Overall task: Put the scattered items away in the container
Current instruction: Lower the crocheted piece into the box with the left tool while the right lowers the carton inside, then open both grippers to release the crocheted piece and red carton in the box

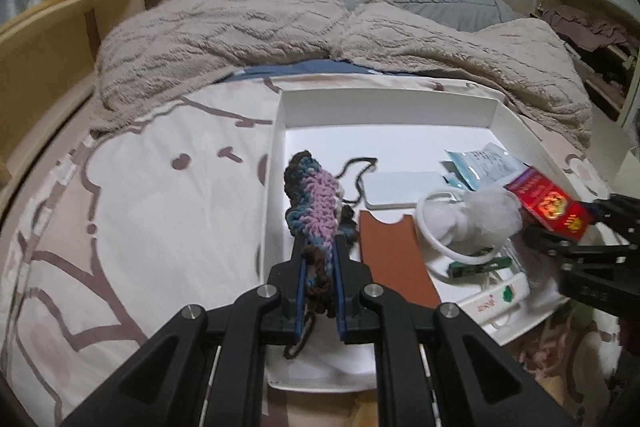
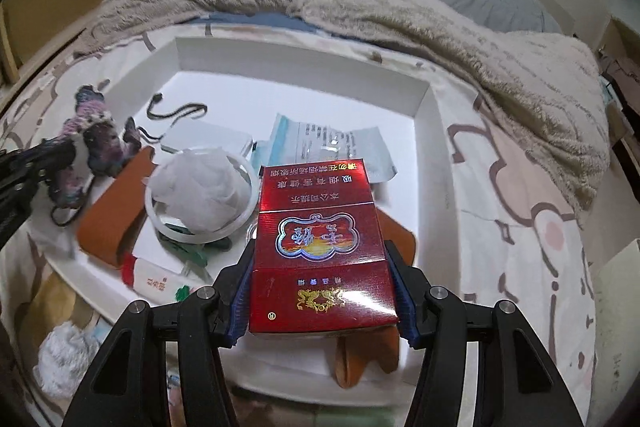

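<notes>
Both hands loaded, hovering over the shallow white rectangular tray [image 1: 400,107] on the bed, ready to drop.

Left wrist: my left gripper [image 1: 319,251], jaws nearly closed, pinches the purple-blue crocheted yarn piece [image 1: 316,199] over the tray's left side.
Right wrist: my right gripper [image 2: 320,267], jaws half open, clamps the glossy red cigarette pack [image 2: 320,247] over the tray's right part.

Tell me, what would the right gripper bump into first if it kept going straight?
Probably the blue-and-white packet lying in the white tray. The right gripper is shut on the red cigarette pack, whose front edge would likely reach it first, though depth is unclear.
</notes>
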Tool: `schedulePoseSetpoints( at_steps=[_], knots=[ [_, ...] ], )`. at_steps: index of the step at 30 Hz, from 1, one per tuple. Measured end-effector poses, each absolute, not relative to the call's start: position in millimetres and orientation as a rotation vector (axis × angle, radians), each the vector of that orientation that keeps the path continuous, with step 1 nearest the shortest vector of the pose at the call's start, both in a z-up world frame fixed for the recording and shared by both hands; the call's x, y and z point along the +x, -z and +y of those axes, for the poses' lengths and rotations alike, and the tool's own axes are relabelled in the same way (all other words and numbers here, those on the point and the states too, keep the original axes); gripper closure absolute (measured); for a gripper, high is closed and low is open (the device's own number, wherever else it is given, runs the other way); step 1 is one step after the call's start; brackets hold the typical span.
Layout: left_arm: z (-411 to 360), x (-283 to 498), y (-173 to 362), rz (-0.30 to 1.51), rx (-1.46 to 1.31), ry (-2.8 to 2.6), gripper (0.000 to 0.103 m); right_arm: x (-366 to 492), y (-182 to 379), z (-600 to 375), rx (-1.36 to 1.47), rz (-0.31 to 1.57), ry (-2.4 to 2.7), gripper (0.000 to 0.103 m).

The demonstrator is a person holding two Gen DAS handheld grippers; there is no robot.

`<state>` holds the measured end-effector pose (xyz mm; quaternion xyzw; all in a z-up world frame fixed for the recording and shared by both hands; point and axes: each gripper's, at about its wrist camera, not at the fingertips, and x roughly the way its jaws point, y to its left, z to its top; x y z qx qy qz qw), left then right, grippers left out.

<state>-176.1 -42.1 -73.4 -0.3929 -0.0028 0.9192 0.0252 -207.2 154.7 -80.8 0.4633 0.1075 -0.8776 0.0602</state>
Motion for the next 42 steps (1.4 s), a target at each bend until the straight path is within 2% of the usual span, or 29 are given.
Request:
schedulePoseSetpoints(
  at_steps=[9, 10, 13, 14, 16, 18, 25, 29, 31, 39, 42],
  knots=[
    [-41.7, -177.0, 80.9, -0.128, -1.252, -2.757, 0.090, -208.2, 87.5, 144.2, 1.429, 0.231, 2.587, 0.045],
    [-41.6, -176.7, 81.1, -0.135, -1.255, -2.754, 0.085, -207.8, 88.6, 144.5, 1.432, 0.208, 2.574, 0.044],
    [-41.2, -175.1, 80.4, -0.157, -1.245, -2.744, 0.058, -206.2, 91.9, 144.8, 1.440, 0.187, 2.541, 0.044],
    [-41.1, -174.1, 79.6, -0.168, -1.238, -2.738, 0.053, -204.6, 92.1, 145.3, 1.434, 0.189, 2.544, 0.044],
    [-40.2, -172.4, 77.7, -0.180, -1.225, -2.728, 0.052, -202.2, 92.2, 147.9, 1.439, 0.172, 2.551, 0.030],
    [-38.8, -171.1, 75.8, -0.182, -1.217, -2.723, 0.052, -199.0, 89.9, 151.2, 1.420, 0.136, 2.552, 0.026],
    [-37.4, -163.7, 67.0, -0.213, -1.185, -2.700, 0.052, -185.7, 70.4, 166.8, 1.307, -0.002, 2.578, 0.026],
    [-44.2, -157.4, 57.4, -0.260, -1.159, -2.721, 0.044, -175.5, 54.9, 180.9, 1.224, -0.112, 2.604, 0.026],
    [-48.0, -153.2, 50.4, -0.279, -1.139, -2.731, 0.044, -170.4, 48.3, 188.2, 1.189, -0.154, 2.613, 0.026],
    [-58.5, -135.0, 20.8, -0.323, -1.034, -2.754, 0.043, -149.0, 32.1, 208.5, 1.117, -0.216, 2.644, 0.026],
    [-64.1, -135.7, 13.0, -0.353, -1.003, -2.761, 0.040, -141.7, 27.5, 214.3, 1.093, -0.231, 2.650, 0.025]
  ],
)
